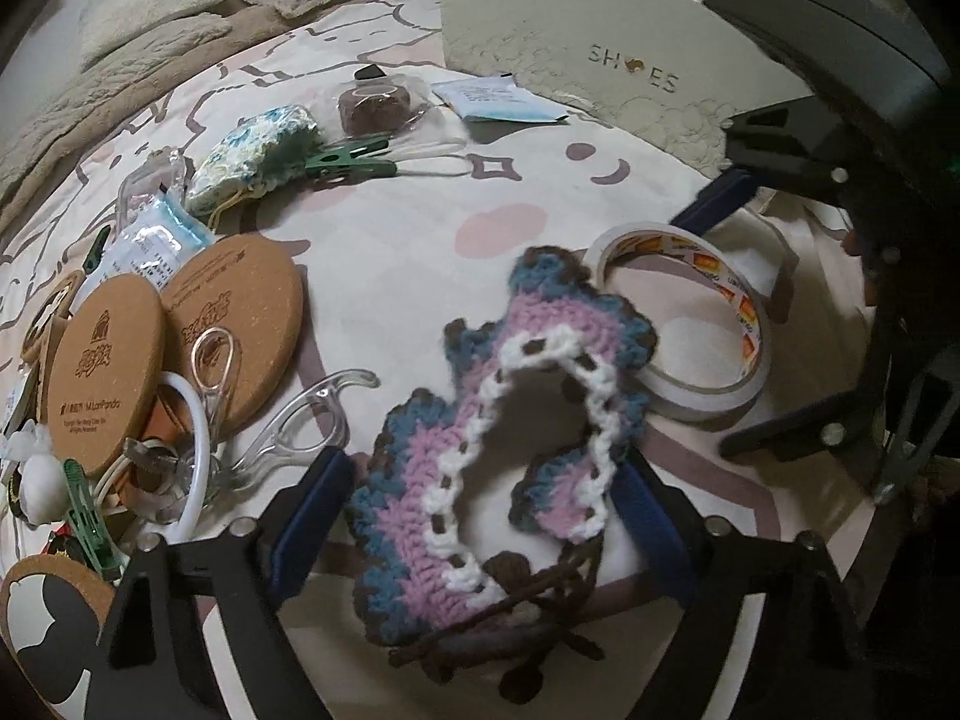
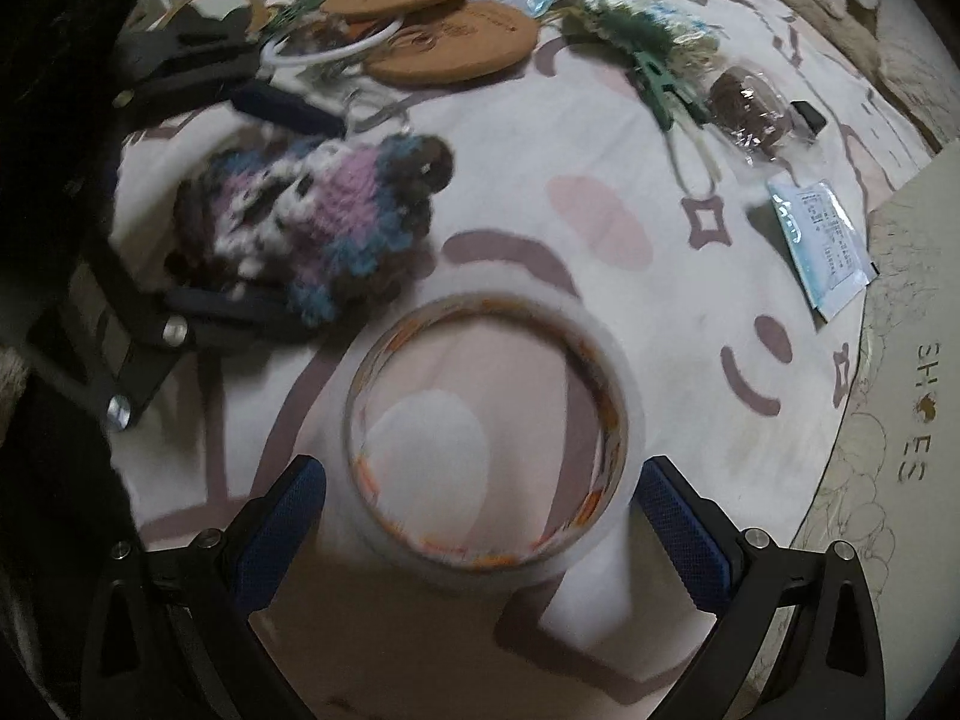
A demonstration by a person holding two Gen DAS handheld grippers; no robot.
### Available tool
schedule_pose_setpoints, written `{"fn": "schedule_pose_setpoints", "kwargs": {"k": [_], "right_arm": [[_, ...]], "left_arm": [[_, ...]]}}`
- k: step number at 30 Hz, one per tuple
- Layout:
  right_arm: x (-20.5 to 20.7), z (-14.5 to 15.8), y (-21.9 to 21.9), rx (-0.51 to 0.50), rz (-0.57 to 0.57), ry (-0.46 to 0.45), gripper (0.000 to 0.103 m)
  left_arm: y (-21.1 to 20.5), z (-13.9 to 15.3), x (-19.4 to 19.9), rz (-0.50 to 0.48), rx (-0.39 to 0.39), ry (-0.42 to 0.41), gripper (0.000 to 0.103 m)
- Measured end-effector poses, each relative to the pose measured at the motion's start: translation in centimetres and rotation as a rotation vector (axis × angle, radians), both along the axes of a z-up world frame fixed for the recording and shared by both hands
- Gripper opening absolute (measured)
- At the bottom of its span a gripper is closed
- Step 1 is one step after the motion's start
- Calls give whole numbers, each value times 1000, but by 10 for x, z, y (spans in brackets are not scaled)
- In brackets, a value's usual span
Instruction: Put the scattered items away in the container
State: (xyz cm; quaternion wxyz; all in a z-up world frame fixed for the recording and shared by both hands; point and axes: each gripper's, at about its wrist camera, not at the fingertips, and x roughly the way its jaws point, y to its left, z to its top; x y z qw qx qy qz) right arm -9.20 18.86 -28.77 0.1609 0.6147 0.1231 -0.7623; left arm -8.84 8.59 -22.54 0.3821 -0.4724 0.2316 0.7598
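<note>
A crocheted piece point(image 1: 420, 480) in purple, blue, white and brown sits bunched and arched on the patterned bedspread. My left gripper point(image 1: 480, 516) straddles it, both blue pads against its edges. The right wrist view shows the same crocheted piece point(image 2: 312, 216) squeezed between the left gripper point(image 2: 264, 210). A tape roll point(image 2: 492, 432) lies flat between the fingers of my right gripper point(image 2: 480, 516), which is open with a gap on each side. The tape roll point(image 1: 690, 324) and the right gripper point(image 1: 756, 312) above it also show in the left wrist view. A white shoe box point(image 1: 600, 48) stands at the back.
Cork coasters point(image 1: 180, 348), a white ring point(image 1: 192, 456), clear plastic hooks point(image 1: 300, 420) and green clips point(image 1: 348, 162) lie at the left. A floral pouch point(image 1: 252, 156), a wrapped brown item point(image 1: 375, 105) and sachets point(image 1: 498, 99) lie nearer the shoe box point(image 2: 912, 360). Beige bedding point(image 1: 120, 48) borders the far side.
</note>
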Motion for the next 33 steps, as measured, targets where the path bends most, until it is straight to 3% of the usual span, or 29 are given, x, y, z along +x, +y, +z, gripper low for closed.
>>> {"fn": "schedule_pose_setpoints", "kwargs": {"k": [6,14,17,24,30,33], "right_arm": [[-2,-4,-2,7,24,30,103],[-4,-4,1,7,-18,24,103],[-8,-4,-1,25,-36,-2,103],[-18,-4,0,30,-69,-35,103],[-19,-1,-1,37,-79,-12,103],[-16,5,-2,43,-57,14,95]], "left_arm": [[3,-1,1,16,-18,-7,78],[0,4,4,19,-9,-19,41],[-1,6,5,19,-7,-13,35],[4,5,9,14,-8,17,35],[4,5,7,21,0,28,48],[2,6,6,26,7,23,52]]}}
